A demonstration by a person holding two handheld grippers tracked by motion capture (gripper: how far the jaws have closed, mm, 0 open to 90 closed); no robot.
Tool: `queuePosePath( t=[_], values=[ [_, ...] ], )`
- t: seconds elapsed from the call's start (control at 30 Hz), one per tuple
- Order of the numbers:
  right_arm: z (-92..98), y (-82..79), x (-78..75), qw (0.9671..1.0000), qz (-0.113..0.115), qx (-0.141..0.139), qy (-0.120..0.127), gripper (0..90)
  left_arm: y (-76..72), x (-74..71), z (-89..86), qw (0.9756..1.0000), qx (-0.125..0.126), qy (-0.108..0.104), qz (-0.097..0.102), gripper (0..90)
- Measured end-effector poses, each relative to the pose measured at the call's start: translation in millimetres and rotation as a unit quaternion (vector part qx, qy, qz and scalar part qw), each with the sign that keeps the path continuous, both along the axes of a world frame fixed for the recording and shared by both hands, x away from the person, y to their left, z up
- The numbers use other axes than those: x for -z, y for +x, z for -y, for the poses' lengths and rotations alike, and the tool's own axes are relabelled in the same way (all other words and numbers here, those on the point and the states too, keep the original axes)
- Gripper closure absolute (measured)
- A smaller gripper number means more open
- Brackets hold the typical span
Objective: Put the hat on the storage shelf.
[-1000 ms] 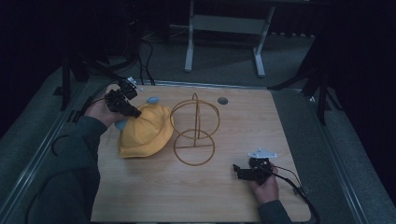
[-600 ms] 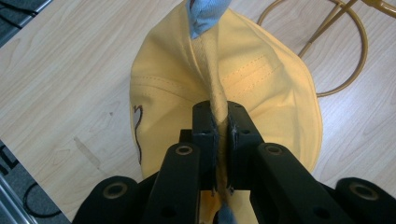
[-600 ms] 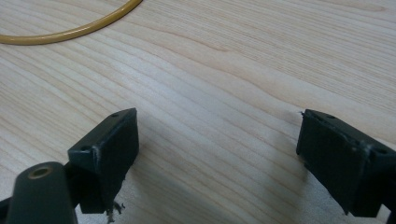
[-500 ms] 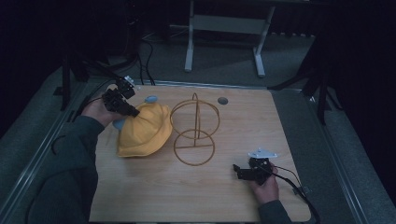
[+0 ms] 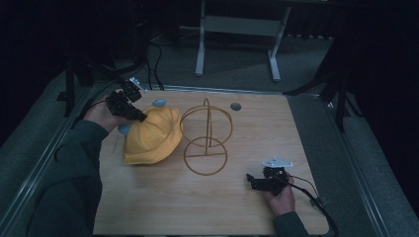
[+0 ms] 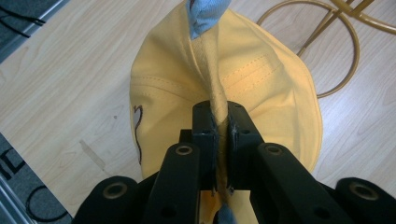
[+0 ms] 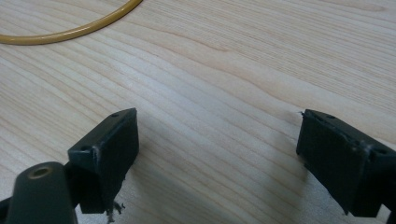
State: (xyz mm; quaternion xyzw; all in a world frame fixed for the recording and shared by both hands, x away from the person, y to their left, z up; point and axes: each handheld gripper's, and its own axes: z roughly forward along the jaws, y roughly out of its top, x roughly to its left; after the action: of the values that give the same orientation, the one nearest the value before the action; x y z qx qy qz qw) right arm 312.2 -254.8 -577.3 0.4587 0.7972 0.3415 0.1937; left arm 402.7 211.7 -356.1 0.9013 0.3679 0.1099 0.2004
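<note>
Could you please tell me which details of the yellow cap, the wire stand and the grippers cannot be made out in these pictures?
- Yellow cap: the dark mark at its edge is cut off by a fold, left gripper view.
- Left gripper: its tips are too small and dim to make out, high view.
- Wire stand: cropped to an arc, right gripper view.
- Right gripper: small and dark, high view.
- Blue fabric: cut off by the frame's top edge.

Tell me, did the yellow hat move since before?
No. The yellow hat sits just left of the wire stand, same as earlier, pinched by the left gripper.
</note>
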Motion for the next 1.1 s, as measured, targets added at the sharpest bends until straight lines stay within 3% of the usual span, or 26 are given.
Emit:
queuePosePath(
  t=[0.3, 1.1],
  values=[
    [0.0, 0.0, 0.0, 1.0, 0.0, 0.0, 0.0, 12.8, -1.5, -6.9, -1.2, 0.9999, 0.003, -0.01, 0.007, 84.2],
    [0.0, 0.0, 0.0, 1.0, 0.0, 0.0, 0.0, 12.8, -6.0, -20.4, -7.2, 0.9998, 0.011, -0.012, 0.013, 84.2]
  ],
)
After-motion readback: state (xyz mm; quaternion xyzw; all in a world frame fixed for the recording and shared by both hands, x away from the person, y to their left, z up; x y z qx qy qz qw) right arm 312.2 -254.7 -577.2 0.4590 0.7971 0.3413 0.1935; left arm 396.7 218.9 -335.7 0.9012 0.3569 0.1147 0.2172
